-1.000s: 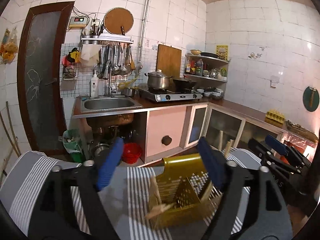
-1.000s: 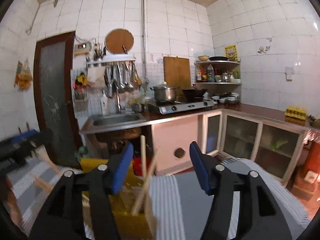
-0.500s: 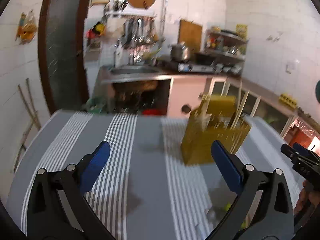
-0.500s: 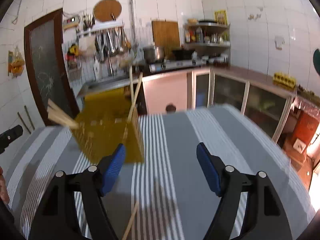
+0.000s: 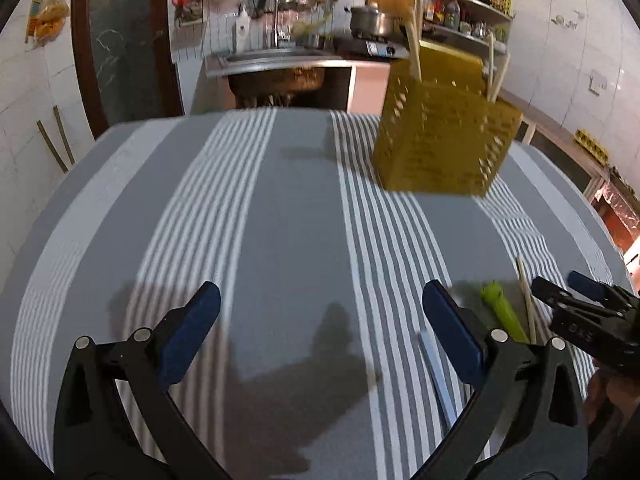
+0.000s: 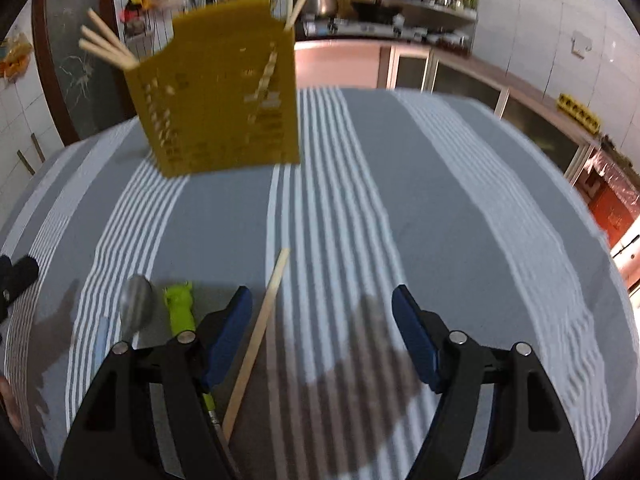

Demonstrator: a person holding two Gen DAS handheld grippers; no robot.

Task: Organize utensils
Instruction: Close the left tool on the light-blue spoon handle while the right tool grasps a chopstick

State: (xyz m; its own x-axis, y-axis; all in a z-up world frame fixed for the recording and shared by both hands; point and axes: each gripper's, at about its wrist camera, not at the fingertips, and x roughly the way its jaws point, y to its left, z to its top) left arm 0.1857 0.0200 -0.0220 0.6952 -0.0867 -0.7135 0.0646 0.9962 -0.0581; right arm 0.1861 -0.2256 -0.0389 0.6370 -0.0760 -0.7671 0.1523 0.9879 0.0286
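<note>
The left tool [image 5: 320, 320] stands at its widest with nothing between its pads, only bare striped cloth of the table [image 5: 280, 208] under them; the right tool [image 6: 322, 320] is moderately open and also empty, its jaws having just narrowed a little after widening. Just beside the right tool's left finger, on its inner side, lies a loose wooden chopstick [image 6: 260, 332]; just outside that finger are a green-handled utensil [image 6: 182, 308], a metal spoon [image 6: 136, 308] and a pale blue handle [image 6: 102, 338]. Farther ahead and to the left stands the yellow perforated holder [image 6: 224, 108], with several chopsticks already poking from its top. I judge the main risk to be a poor pick: the chopstick is thin and flat on cloth, so pads closing slightly off line could roll it aside or pinch fabric, and the neighbouring handles crowd the left finger. The two tools are also near each other and could collide over the same cluster. Both hands pitch steeply downward toward the table, wrists level without noticeable roll.
</note>
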